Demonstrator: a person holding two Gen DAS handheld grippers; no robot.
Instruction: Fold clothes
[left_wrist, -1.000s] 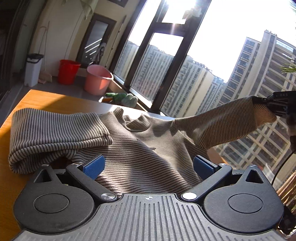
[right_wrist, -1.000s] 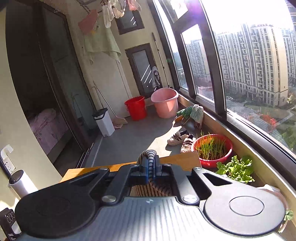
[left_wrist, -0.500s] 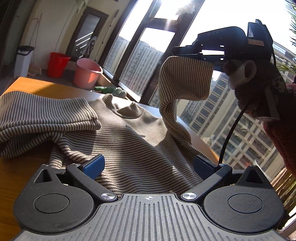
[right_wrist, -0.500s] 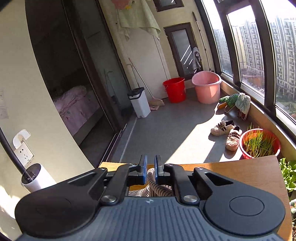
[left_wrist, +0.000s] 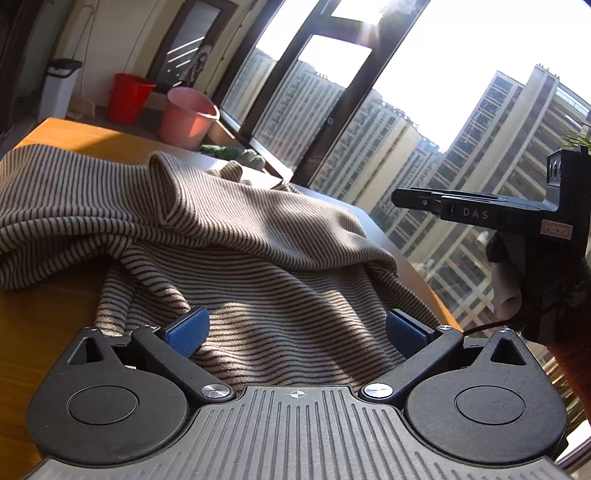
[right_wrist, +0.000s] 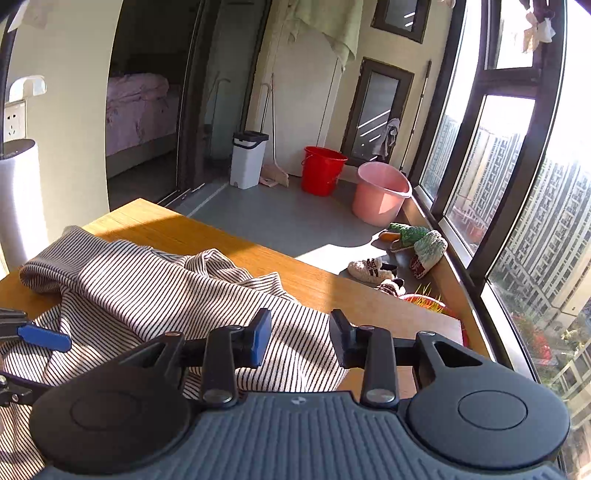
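**Striped top heaped on the worktop, both grippers free of it**

The striped top (left_wrist: 236, 236) lies bunched on the wooden worktop (left_wrist: 48, 310), one sleeve (left_wrist: 173, 184) folded across its body with the cuff standing up in a ridge. Its near hem runs under the left gripper's housing and is cut off there; the collar is mostly hidden behind the folded sleeve. Hard sunlight and deep shadow break up the stripes, so the lie of the lower layers is hard to read.

The left gripper (left_wrist: 295, 328) stands wide open just over the near part of the cloth, its blue pads (left_wrist: 188, 330) apart on either side; whether they brush the fabric cannot be told.

The right gripper (right_wrist: 299, 338) has just been opening and is now partly open, with a clear gap and nothing pinched between its pads; the top's right edge lies below and beyond them. Seen from the left wrist, it hangs in the air to the right (left_wrist: 417, 201), off the cloth, edge-on so its gap does not show, and the hand behind it is dark and cut off by the frame.

Far off stand a red bucket (right_wrist: 323, 170) and a pink bucket (right_wrist: 380, 197).
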